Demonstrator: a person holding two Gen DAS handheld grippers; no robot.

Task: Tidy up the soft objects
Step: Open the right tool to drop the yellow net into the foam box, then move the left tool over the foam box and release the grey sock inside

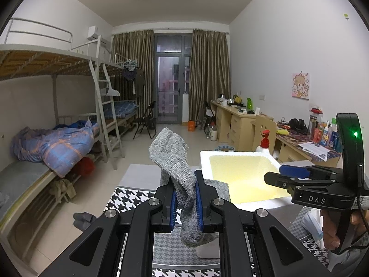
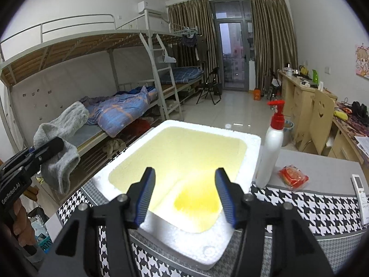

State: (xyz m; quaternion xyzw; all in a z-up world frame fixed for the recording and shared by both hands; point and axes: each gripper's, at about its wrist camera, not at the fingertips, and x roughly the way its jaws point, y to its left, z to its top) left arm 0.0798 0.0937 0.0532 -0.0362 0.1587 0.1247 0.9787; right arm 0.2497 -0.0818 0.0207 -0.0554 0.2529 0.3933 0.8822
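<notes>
Two tools appear over a table (image 2: 322, 177) partly covered by a black-and-white houndstooth cloth (image 2: 306, 205). At far left, bunk beds (image 1: 46, 69) line the wall, the lower bunk carrying a rumpled blue quilt (image 1: 60, 147). Next, the left tool (image 1: 186, 198) is clamped on a grey knitted sock (image 1: 175, 161); its blue-padded fingers (image 1: 173, 205) pinch the fabric near its middle, so one end stands above the tool and the other droops below it. In the right wrist view the same sock (image 2: 60, 145) hangs in the air left of the box, clear of the table. A second grey fabric piece (image 1: 219, 187) lies just behind the left tool, against the near left corner of the box; what it is cannot be told. At centre sits a white foam box (image 2: 251, 147) with a yellowish interior, open at the top, nothing visible inside. The right tool (image 2: 185, 198) hovers over the near rim of the box with its jaws spread wide and nothing between them. Touching or just beside the right wall of the box stands an upright white pump bottle (image 2: 271, 147) with a red head. Further right on the grey table surface lie a small red packet (image 2: 293, 176) and, at the edge, a white remote control (image 2: 361, 191).
</notes>
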